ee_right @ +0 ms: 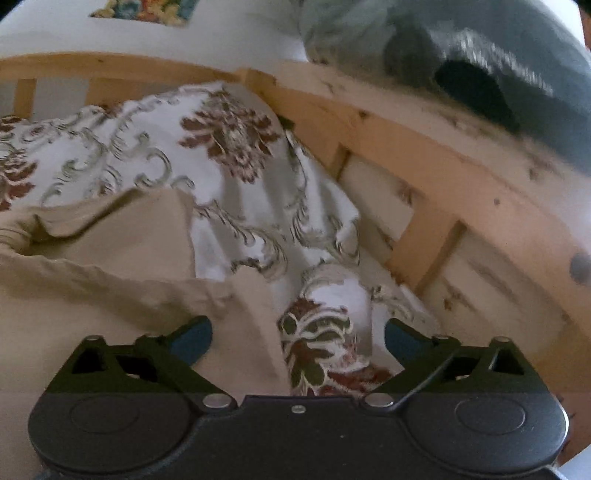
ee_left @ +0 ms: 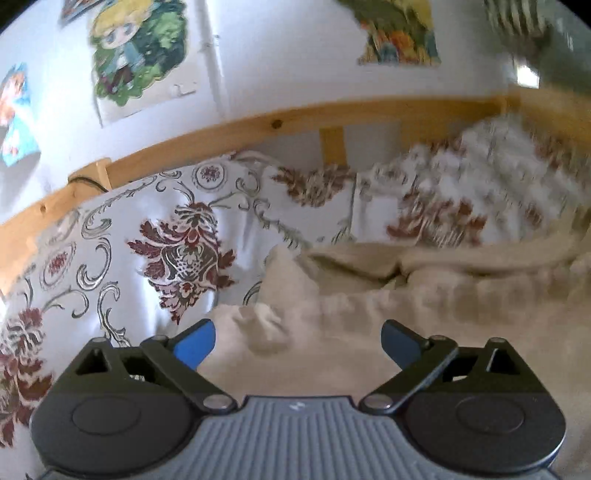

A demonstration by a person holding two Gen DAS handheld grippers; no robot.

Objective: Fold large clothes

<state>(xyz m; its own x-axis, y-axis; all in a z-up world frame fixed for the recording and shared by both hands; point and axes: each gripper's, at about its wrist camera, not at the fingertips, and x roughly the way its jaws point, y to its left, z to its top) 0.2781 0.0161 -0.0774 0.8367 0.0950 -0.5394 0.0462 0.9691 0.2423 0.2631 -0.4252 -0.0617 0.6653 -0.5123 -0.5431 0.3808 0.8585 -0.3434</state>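
Floral bedspread (ee_left: pixel 110 258), wooden bedrail (ee_left: pixel 258 122)

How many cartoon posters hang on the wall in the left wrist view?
4, all above the wooden bed rail: one at the left edge, one at the top left corner, the blond character, one top right. More may lie outside the frame.

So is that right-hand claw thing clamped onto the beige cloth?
No, the right gripper stands wide open, its blue fingers apart above the beige garment and the patterned bedcover.
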